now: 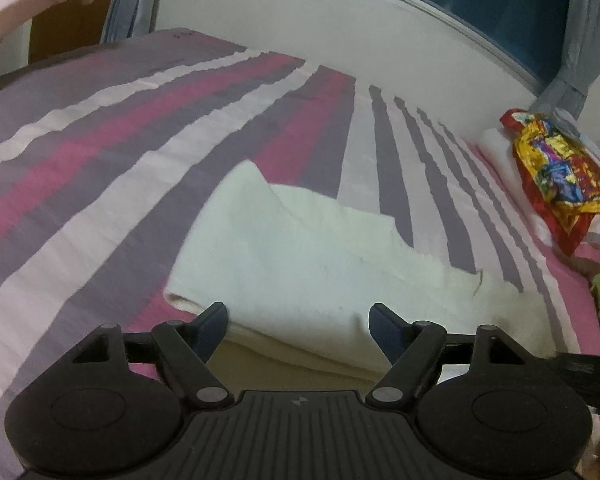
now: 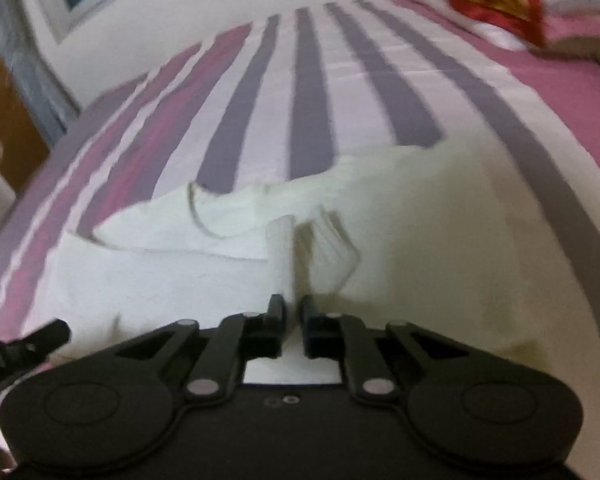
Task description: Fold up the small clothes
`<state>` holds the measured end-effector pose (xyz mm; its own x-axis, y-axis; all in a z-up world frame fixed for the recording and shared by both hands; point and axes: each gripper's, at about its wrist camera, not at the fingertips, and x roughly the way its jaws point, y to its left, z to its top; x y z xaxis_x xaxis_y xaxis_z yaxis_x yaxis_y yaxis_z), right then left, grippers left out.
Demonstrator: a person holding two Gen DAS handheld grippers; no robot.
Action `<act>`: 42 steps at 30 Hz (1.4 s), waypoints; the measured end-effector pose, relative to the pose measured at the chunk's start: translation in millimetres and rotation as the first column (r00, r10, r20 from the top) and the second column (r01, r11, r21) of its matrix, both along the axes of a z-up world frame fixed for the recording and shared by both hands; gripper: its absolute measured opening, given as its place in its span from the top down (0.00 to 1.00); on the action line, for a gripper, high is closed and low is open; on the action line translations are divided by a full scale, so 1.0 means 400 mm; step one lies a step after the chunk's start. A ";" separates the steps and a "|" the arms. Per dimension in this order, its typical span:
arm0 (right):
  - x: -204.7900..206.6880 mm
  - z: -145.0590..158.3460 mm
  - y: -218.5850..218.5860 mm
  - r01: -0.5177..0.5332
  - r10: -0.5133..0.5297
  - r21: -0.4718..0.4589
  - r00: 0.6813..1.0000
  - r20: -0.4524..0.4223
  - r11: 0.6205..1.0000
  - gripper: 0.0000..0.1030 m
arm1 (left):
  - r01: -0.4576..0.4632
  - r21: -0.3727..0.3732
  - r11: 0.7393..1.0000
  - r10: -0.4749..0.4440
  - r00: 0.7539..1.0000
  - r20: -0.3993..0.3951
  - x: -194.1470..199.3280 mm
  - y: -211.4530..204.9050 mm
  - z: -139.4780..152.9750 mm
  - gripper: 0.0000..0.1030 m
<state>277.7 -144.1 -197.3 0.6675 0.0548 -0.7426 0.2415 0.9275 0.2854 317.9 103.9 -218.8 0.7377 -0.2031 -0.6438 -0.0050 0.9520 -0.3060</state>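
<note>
A white garment (image 1: 300, 256) lies on the striped bedsheet (image 1: 100, 152). The left tool (image 1: 298, 320) hovers at its near edge, fingers apart. The right tool (image 2: 291, 306) pinches a raised fold of it.

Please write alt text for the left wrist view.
The open left tongs hover over a folded white cloth lying on a striped purple, pink and white bedsheet. A red and yellow packet lies at the far right.

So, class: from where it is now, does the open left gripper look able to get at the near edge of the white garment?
Probably yes. The left gripper is open, and the white garment on the striped bedsheet lies directly ahead between its fingers, with nothing in the way.
</note>
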 end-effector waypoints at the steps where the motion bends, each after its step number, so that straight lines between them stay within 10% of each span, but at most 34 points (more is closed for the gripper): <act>1: -0.023 0.006 -0.019 0.014 -0.014 -0.005 1.000 0.013 1.000 0.95 | 0.004 0.002 1.000 -0.004 1.000 -0.003 0.002 -0.004 -0.002 0.26; 6: -0.082 -0.012 -0.098 0.028 -0.029 0.091 1.000 0.007 0.995 0.93 | 0.014 0.025 1.000 -0.013 1.000 -0.018 0.004 -0.024 -0.014 0.26; 9: -0.070 -0.032 -0.116 0.022 -0.022 0.198 1.000 -0.001 0.980 0.73 | 0.007 0.021 1.000 -0.006 1.000 -0.023 0.003 -0.022 -0.012 0.26; 14: -0.051 -0.042 -0.122 0.059 -0.063 0.211 0.998 0.010 0.976 0.87 | 0.000 0.021 1.000 0.001 1.000 -0.021 0.007 -0.016 -0.005 0.26; 25: -0.048 0.054 -0.098 -0.067 0.086 -0.131 0.986 0.144 0.989 0.94 | -0.003 -0.008 1.000 0.003 1.000 -0.023 0.047 -0.035 -0.014 0.26; 33: -0.026 -0.031 -0.166 0.001 0.000 -0.161 1.000 0.004 0.987 0.89 | 0.015 0.033 0.999 -0.013 0.999 -0.052 0.045 -0.051 -0.026 0.26; 42: -0.074 0.058 -0.149 0.055 -0.023 -0.197 0.987 0.157 0.979 0.74 | -0.003 -0.028 1.000 0.003 1.000 0.001 0.028 -0.029 0.026 0.26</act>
